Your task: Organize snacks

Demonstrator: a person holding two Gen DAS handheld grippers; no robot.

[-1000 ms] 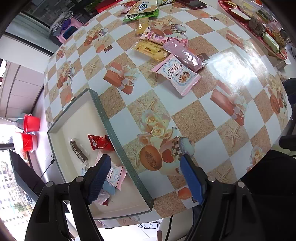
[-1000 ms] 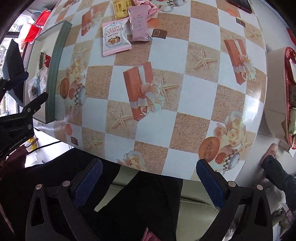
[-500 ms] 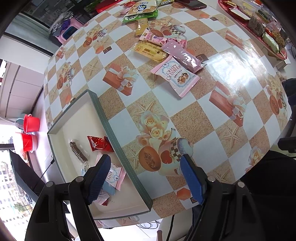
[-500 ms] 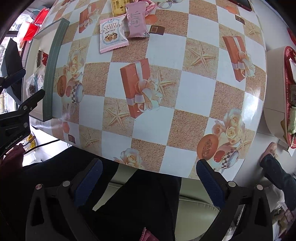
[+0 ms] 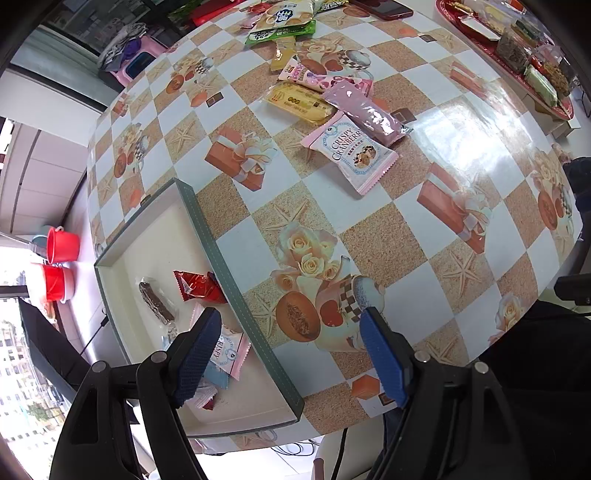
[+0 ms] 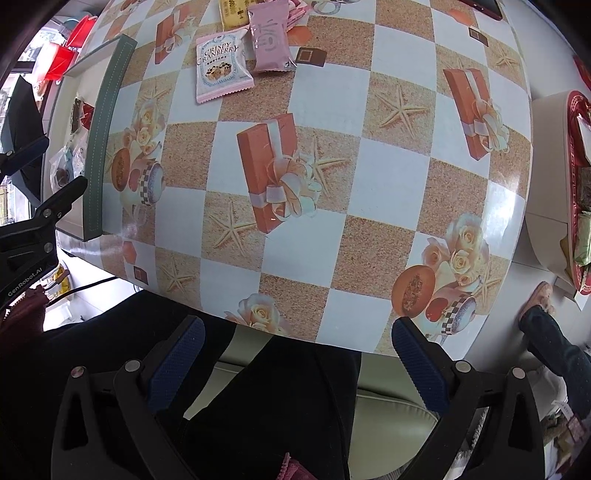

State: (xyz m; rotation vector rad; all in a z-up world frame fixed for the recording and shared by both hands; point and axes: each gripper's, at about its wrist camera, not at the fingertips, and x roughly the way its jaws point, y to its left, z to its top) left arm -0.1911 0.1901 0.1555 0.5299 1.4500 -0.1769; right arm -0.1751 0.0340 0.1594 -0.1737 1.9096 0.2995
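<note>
Reaching next could go wrong | both tools apart – left tool point(image 5: 288, 354), right tool point(image 6: 295, 365) hold nothing | Crispy Cranberry pack point(image 5: 351, 151) upper middle, touching purple pack point(image 5: 365, 112) – might drag it | box point(image 5: 218, 258) lower left

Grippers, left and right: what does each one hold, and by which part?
Nothing. The left gripper and right gripper are both open and empty.

A checkered tablecloth point(image 5: 373, 243) printed with starfish, roses and gift boxes covers the table. Two red buckets point(image 5: 61, 245) stand on the floor beyond its far-left edge, and a dark phone point(image 5: 384, 7) lies at the table's far end.
</note>
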